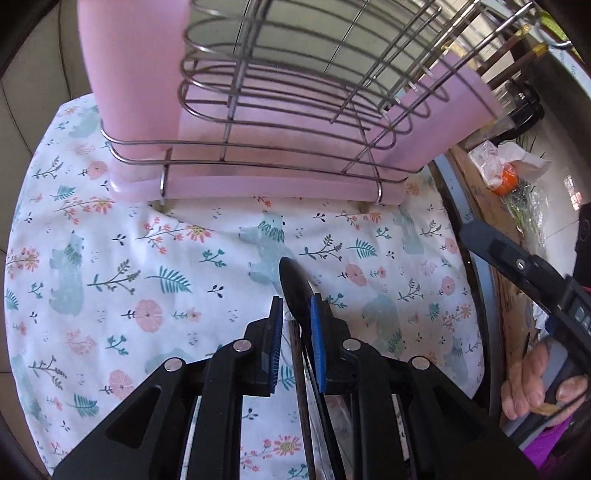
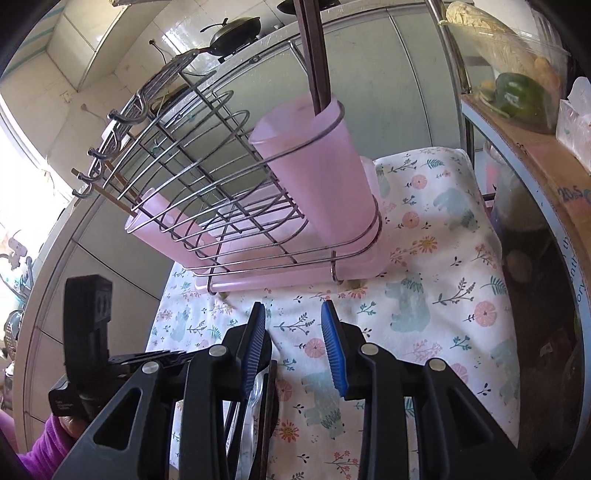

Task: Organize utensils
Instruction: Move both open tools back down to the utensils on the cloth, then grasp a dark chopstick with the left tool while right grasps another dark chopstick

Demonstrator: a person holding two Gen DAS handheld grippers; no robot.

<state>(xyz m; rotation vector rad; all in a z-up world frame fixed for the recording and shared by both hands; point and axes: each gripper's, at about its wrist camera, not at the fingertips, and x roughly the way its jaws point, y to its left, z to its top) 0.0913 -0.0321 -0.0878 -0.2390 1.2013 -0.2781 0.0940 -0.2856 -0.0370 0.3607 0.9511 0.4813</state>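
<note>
A wire utensil rack [image 1: 280, 99] with pink plastic cups stands on the floral cloth [image 1: 110, 258]. It also shows in the right wrist view [image 2: 229, 206], where dark chopsticks [image 2: 314, 48] stand in the right pink cup [image 2: 317, 177]. My left gripper [image 1: 297, 314] holds a black utensil [image 1: 293, 291] between its blue pads, just in front of the rack; a dark stick [image 1: 301, 387] lies beneath. My right gripper [image 2: 293, 325] is open and empty, above the cloth in front of the rack. Utensils [image 2: 262, 406] lie under its left finger.
The right gripper and hand [image 1: 535, 280] show at the left view's right edge. A shelf on the right holds a green pepper [image 2: 521, 96], bags and a box [image 2: 554, 173]. A pan [image 2: 232, 33] sits on the counter behind. The table edge [image 1: 476, 258] runs along the right.
</note>
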